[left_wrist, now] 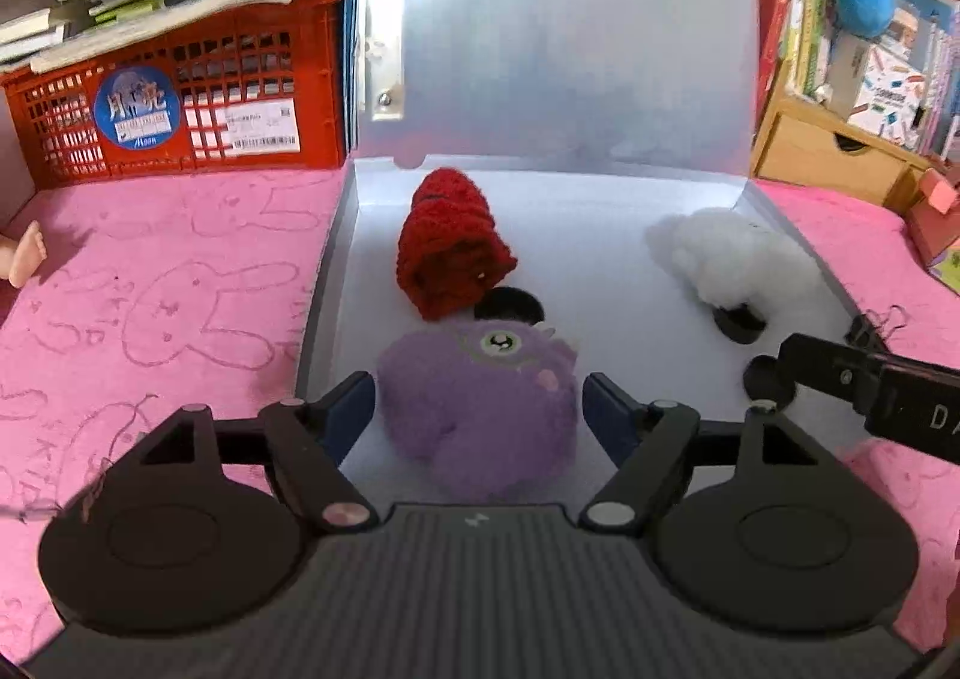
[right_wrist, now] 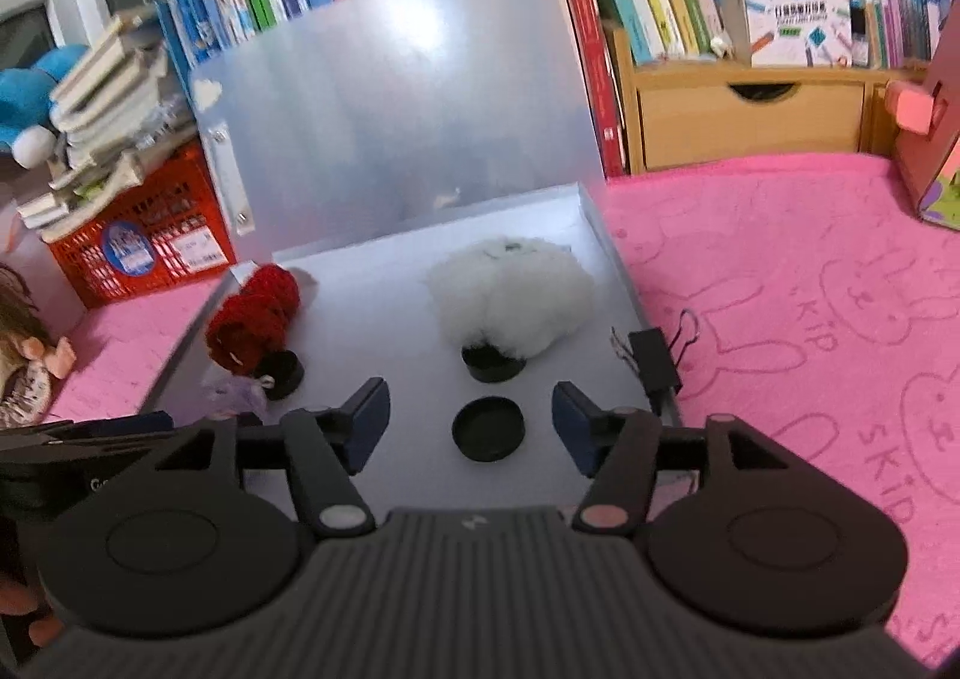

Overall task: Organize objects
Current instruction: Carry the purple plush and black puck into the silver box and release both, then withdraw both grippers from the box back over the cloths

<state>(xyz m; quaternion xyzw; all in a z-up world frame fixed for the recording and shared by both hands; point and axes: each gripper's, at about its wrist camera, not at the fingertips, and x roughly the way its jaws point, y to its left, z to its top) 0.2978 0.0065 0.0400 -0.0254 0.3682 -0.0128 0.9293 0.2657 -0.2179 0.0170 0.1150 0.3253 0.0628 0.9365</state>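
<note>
Three soft toys already lie in the open box (left_wrist: 336, 235) — red one (left_wrist: 450, 247) far, white one (right_wrist: 510, 295) right, purple one (left_wrist: 480, 403) near, between the spread left gripper (left_wrist: 479, 415), untouched — while the right gripper (right_wrist: 471, 427) gapes around a black cap (right_wrist: 487, 428), so little seems left.

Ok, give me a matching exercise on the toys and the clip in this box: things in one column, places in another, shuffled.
Things:
1. purple plush
2. red knitted toy
3. white fluffy toy
4. black binder clip

Places:
A. clipped on the box's right wall
B. between the left gripper's open fingers
C. back left of the box
D. right side, on a black disc

Pairs: 1-B, 2-C, 3-D, 4-A
</note>
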